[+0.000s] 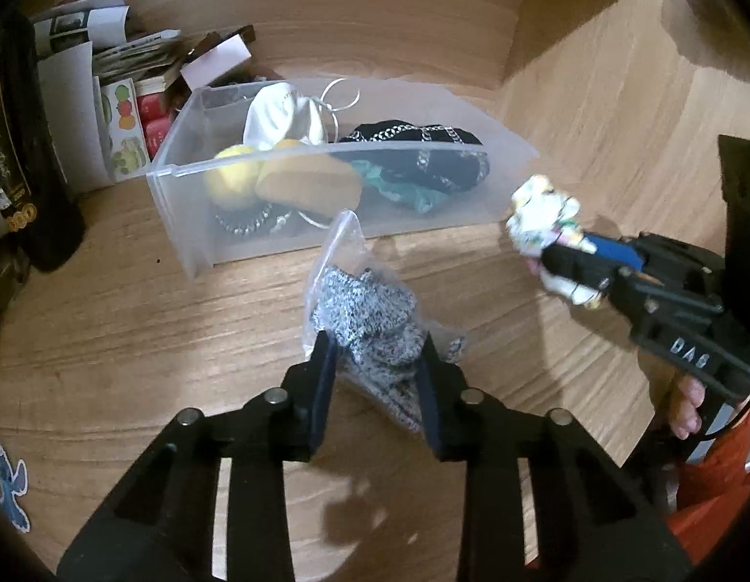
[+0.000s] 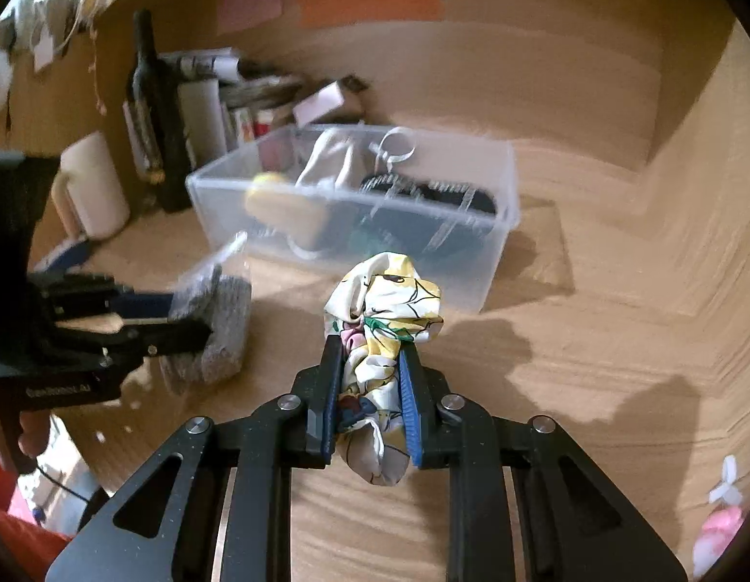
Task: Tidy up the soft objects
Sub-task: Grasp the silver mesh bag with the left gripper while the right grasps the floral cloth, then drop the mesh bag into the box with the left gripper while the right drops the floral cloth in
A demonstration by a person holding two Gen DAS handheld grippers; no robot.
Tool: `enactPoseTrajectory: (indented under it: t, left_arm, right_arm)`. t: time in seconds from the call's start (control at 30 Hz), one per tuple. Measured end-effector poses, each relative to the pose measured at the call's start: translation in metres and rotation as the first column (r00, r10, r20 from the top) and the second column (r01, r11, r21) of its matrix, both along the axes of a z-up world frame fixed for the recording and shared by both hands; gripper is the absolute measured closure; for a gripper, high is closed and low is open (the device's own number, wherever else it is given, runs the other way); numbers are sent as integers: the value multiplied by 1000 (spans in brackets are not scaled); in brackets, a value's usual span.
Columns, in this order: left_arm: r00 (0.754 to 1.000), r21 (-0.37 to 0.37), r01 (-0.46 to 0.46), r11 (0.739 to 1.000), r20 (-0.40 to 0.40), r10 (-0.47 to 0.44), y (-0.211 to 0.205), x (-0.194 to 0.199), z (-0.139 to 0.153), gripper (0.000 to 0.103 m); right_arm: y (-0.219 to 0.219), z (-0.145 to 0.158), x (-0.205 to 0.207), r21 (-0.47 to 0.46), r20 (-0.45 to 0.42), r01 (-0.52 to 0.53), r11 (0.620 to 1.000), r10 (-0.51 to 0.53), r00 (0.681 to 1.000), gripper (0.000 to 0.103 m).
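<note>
Holding two soft items clear of the clear plastic bin (image 1: 258, 223), which stands toward the back of the desk (image 1: 132, 339), near the books (image 1: 132, 77) stacked along its rear left corner.

Item 1: floral cloth bundle (image 2: 384, 339); clamped in my right gripper (image 2: 370, 388), fingers (image 2: 329, 388) closed on its middle; it hangs just off the bin's near right corner, above the desk, not yet over the rim.

Item 2: grey knitted piece in a clear bag (image 1: 370, 320); my left gripper (image 1: 375, 368) has its fingers (image 1: 324, 378) pressed against the knit on both sides, so I read it as gripped; it sits in front of the bin's near wall; I cannot tell whether its lower end touches the desk.

Bin contents: white pouch (image 1: 283, 116), yellow ball (image 1: 232, 179), orange pad (image 1: 307, 184), black chained bag (image 1: 418, 155), teal fabric (image 1: 399, 189); fairly full already.

Risks, as I judge them: the bag's plastic is slick, and the knit could slide out of the hold; the loose bag top could catch on the near wall and tip or push the light bin toward the books; the cloth's free folds could drape over the rim and drag it back out on release; both grippers converging on the same opening could collide.
</note>
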State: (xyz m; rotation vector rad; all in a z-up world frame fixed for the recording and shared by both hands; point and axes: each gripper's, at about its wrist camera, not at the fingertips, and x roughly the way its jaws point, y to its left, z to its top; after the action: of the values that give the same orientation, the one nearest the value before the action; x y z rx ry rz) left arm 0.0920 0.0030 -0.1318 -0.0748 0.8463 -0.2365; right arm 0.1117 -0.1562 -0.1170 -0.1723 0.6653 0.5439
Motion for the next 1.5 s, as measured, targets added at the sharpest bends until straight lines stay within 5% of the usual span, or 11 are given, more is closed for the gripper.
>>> enactPoseTrajectory:
  t: [0.37, 0.7, 0.93, 1.4, 1.5]
  left_arm:
    - [991, -8, -21, 1000, 133, 22, 4, 9, 47, 79]
    - [953, 21, -90, 996, 292, 80, 10, 35, 93, 78]
    - [956, 15, -115, 993, 273, 107, 14, 69, 85, 78]
    - [982, 21, -64, 998, 179, 59, 7, 116, 40, 78]
    - [984, 25, -74, 997, 161, 69, 9, 120, 35, 69]
  right_arm:
    - [-10, 38, 15, 59, 97, 14, 998, -20, 995, 83]
    - [-4, 71, 34, 110, 177, -1, 994, -18, 984, 83]
    - [9, 71, 60, 126, 175, 0, 992, -22, 984, 80]
    - [38, 16, 103, 15, -17, -31, 999, 31, 999, 80]
    - [39, 12, 103, -6, -22, -26, 1000, 26, 999, 71]
